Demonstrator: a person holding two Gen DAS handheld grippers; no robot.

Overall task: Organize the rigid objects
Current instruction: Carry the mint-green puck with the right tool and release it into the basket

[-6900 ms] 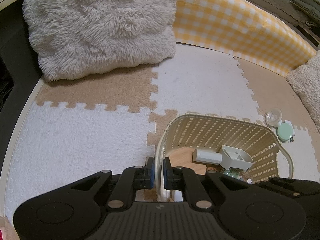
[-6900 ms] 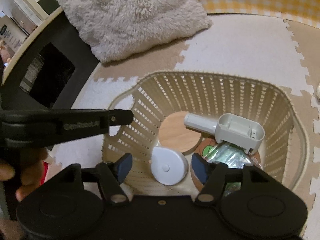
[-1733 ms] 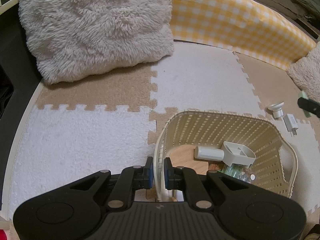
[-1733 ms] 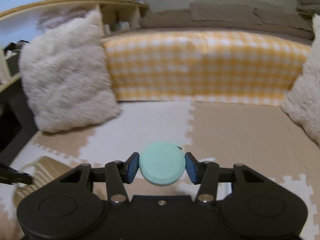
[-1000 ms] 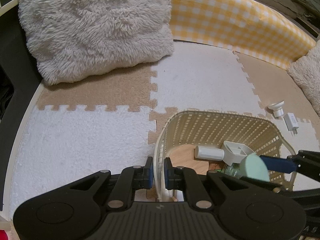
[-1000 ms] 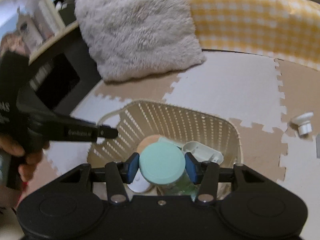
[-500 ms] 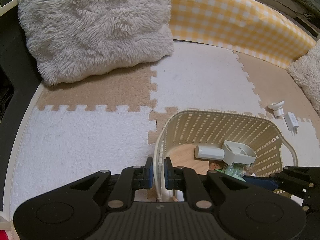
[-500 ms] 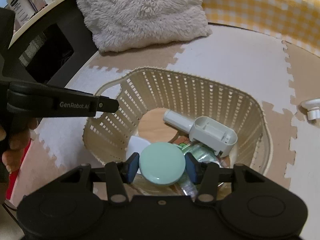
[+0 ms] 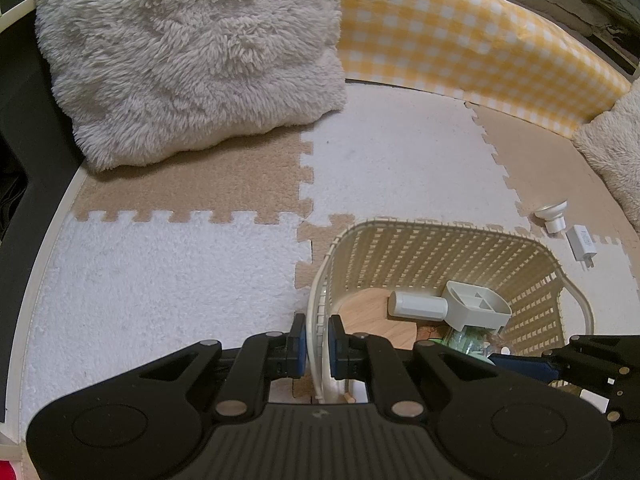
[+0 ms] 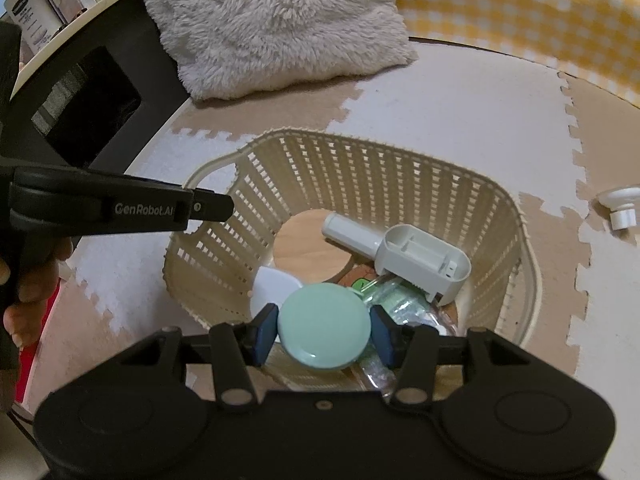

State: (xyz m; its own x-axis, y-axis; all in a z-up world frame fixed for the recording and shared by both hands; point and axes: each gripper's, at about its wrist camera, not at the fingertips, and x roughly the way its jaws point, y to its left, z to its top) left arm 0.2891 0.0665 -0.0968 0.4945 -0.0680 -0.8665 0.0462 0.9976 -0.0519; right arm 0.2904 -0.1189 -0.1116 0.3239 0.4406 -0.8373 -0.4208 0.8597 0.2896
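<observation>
A cream slatted basket point(image 10: 516, 248) point(image 9: 400, 240) sits on the foam mat. My left gripper point(image 9: 317, 340) is shut on the basket's near rim. My right gripper point(image 10: 325, 330) is shut on a mint-green round disc point(image 10: 324, 326) and holds it over the near part of the basket. Inside lie a wooden disc point(image 10: 308, 248) point(image 9: 372, 316), a white handled device point(image 10: 416, 256) point(image 9: 452, 306), a white round piece point(image 10: 272, 284) and a clear green wrapper point(image 10: 394, 300). The right gripper's blue pad point(image 9: 520, 364) shows at the basket's right in the left wrist view.
A white cap-like piece point(image 9: 554, 214) point(image 10: 618, 208) and a white plug adapter point(image 9: 582, 242) lie on the mat right of the basket. A fluffy cushion point(image 9: 192, 60) and a yellow checked bolster point(image 9: 460, 40) bound the far side. A hand point(image 10: 24, 280) holds the left gripper's handle.
My right gripper has carried the mint disc from over the mat to above the basket and tilted further down over it. The left gripper and the basket have stayed put.
</observation>
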